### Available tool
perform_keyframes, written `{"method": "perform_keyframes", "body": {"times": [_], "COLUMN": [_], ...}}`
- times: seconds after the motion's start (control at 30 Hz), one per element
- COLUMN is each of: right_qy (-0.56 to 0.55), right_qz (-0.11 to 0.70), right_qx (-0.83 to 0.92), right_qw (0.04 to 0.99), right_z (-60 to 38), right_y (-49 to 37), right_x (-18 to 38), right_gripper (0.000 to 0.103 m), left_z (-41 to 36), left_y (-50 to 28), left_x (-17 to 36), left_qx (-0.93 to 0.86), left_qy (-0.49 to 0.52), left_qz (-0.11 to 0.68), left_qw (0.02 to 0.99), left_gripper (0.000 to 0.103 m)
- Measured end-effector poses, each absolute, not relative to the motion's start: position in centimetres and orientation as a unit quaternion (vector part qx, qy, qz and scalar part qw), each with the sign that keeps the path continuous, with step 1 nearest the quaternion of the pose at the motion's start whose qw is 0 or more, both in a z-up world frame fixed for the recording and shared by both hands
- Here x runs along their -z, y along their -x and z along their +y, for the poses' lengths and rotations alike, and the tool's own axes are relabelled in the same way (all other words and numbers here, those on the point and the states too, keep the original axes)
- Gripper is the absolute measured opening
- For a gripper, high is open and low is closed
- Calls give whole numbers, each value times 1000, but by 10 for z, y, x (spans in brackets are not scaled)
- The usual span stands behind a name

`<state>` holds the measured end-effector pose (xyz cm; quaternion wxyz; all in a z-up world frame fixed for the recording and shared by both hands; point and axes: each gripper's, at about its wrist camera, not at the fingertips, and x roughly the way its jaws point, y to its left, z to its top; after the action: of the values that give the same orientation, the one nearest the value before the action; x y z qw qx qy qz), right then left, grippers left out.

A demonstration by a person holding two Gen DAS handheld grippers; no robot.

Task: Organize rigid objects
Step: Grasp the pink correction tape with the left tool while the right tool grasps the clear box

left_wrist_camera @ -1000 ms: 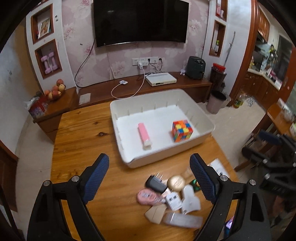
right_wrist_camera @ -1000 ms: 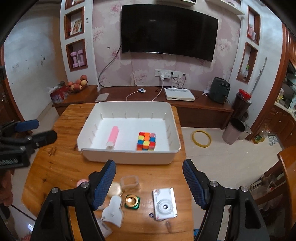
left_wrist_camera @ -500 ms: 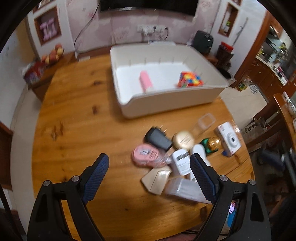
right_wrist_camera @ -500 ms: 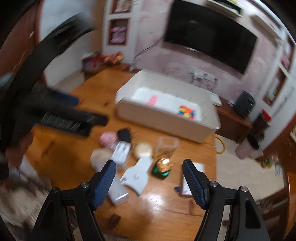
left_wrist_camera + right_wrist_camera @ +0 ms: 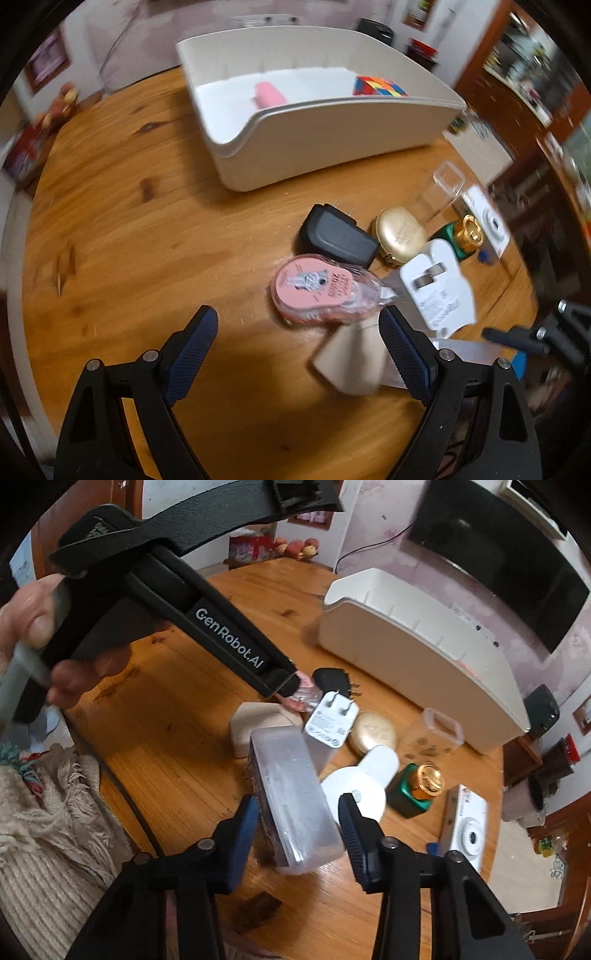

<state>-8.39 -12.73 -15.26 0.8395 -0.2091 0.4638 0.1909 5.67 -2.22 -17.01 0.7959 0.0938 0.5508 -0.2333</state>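
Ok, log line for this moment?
left gripper: open, nearing pink tape dispenser | right gripper: open, straddling clear case | white bin: cube, pink bar

Multicoloured chequered puzzle cube (image 5: pixel 379 85); plain white plastic bin (image 5: pixel 332 136); pale gold oval compact (image 5: pixel 400 235); matte black plug adapter (image 5: pixel 336 236).

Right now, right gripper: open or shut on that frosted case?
Open. The right gripper straddles the frosted plastic case, but its fingers show gaps either side; the case lies on the table.

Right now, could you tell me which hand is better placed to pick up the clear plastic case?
Right. Its tongs are open and already straddle the clear plastic case; the left tongs are open over the pink tape dispenser.
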Motion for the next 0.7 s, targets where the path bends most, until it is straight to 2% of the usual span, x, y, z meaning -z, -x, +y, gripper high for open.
{"method": "perform_keyframes", "body": {"times": [0.27,0.7], "right_qy": [207,187], "right_qz": [471,498], "right_qx": [-200,-193], "right_qw": [834,825], "right_z": [-122,-127], "right_y": [82,73], "right_x": [156,155], "right_gripper": [41,40], "left_z": [-23,-48], "left_y": [-69,-82], "left_x": [181,192], "left_qx": [310,447], "left_qy": [-156,-176], "left_qz": [533,513], "left_qw": [772,711], "left_gripper": [90,91]}}
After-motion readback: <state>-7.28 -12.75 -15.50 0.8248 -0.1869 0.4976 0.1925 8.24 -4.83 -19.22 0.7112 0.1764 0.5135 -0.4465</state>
